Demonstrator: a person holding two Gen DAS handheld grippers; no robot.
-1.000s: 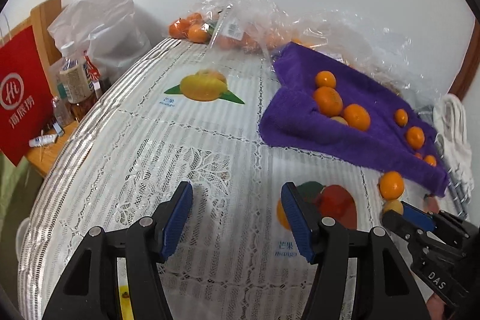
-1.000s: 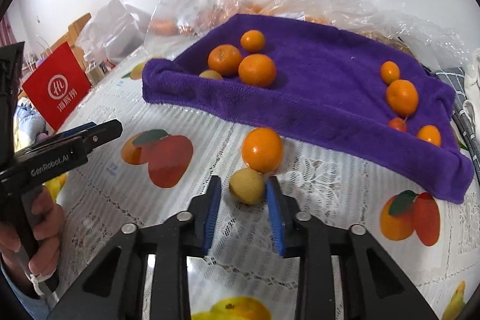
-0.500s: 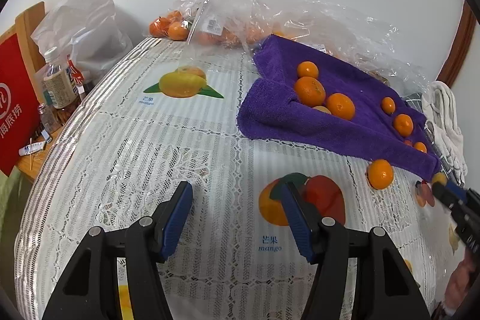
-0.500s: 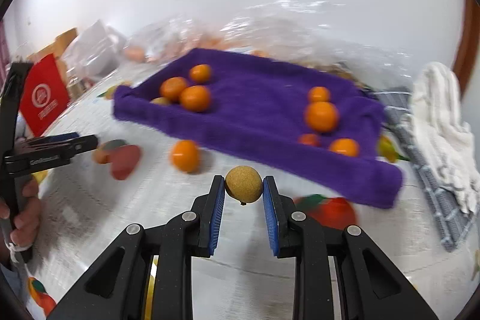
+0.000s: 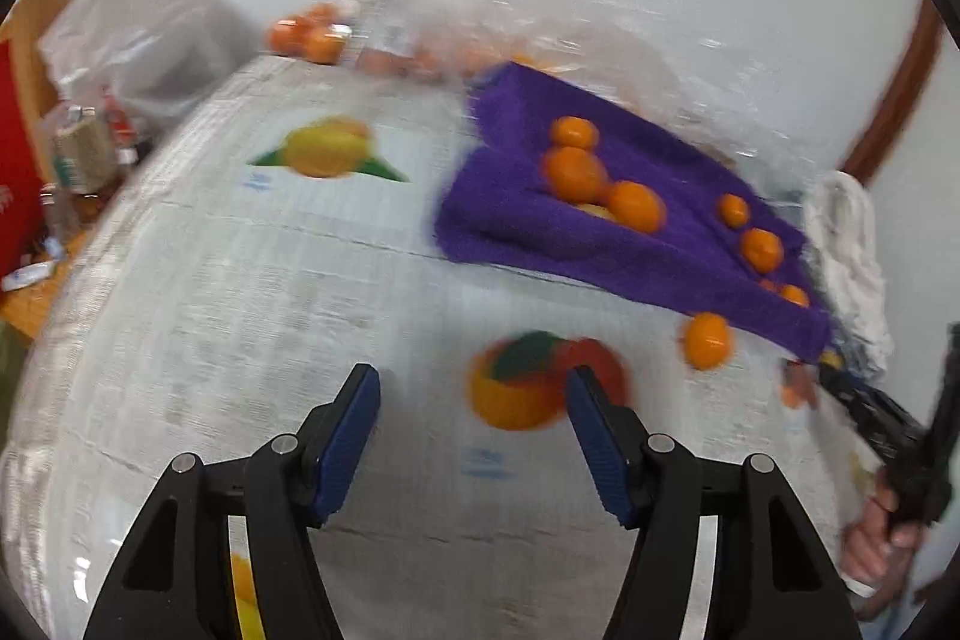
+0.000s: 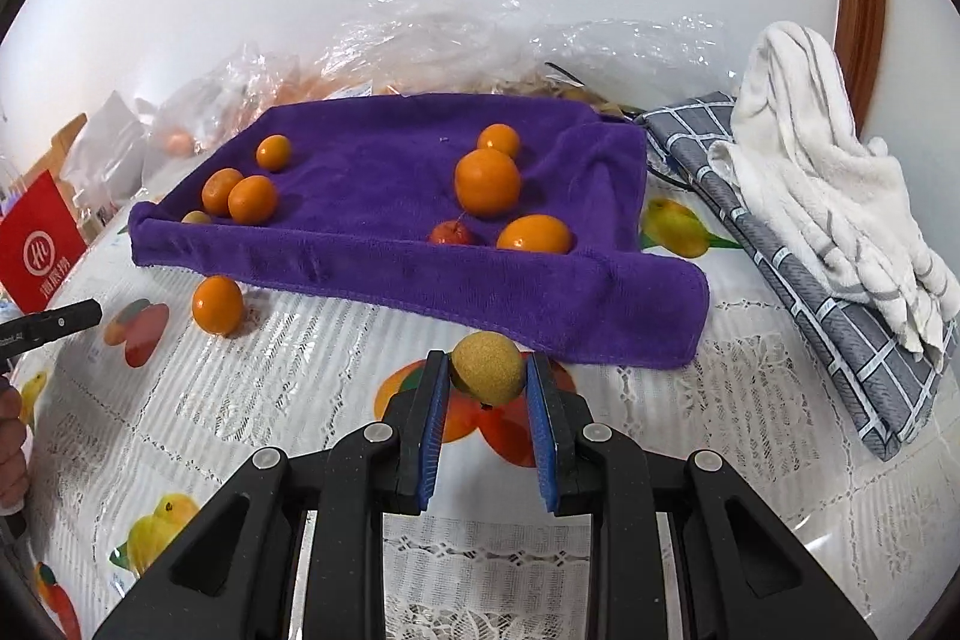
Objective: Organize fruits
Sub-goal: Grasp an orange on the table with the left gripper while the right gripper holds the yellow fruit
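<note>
**Right fingers carrying tan fruit toward purple towel; left fingers empty**

The fingers [image 6: 433, 403] of the right gripper [image 6: 487, 400] are pinching a small tan, rough-skinned fruit [image 6: 486, 367] between their blue pads, holding it clear of the worktop [image 6: 720, 400]. The grip is sitting near the fingertips, with most of the fruit standing proud of the pads. The fingers [image 5: 351, 430] of the left gripper [image 5: 474, 436] are standing moderately apart with nothing between them, hovering over the lace-patterned cloth.

Just beyond the held fruit, the near folded edge of the purple towel [image 6: 420, 274] is rising as a low lip. One loose orange [image 6: 218, 305] is lying on the worktop against that edge, outside the towel. Farther in, two groups of oranges are resting on the towel, left [image 6: 252, 199] and right [image 6: 487, 181], with a small red fruit [image 6: 450, 233] beside the right group. Clear plastic bags [image 6: 456, 22] are lying at the back by the wall.

Risks, as judged:
- The round fruit is being held at the fingertips only; a sharp tilt could let it slip out.
- A low carry could be catching the towel's lip and dragging it.
- A release from height could be sending the fruit rolling into the right group or off the towel.
- The loose orange may roll if the towel shifts.
</note>
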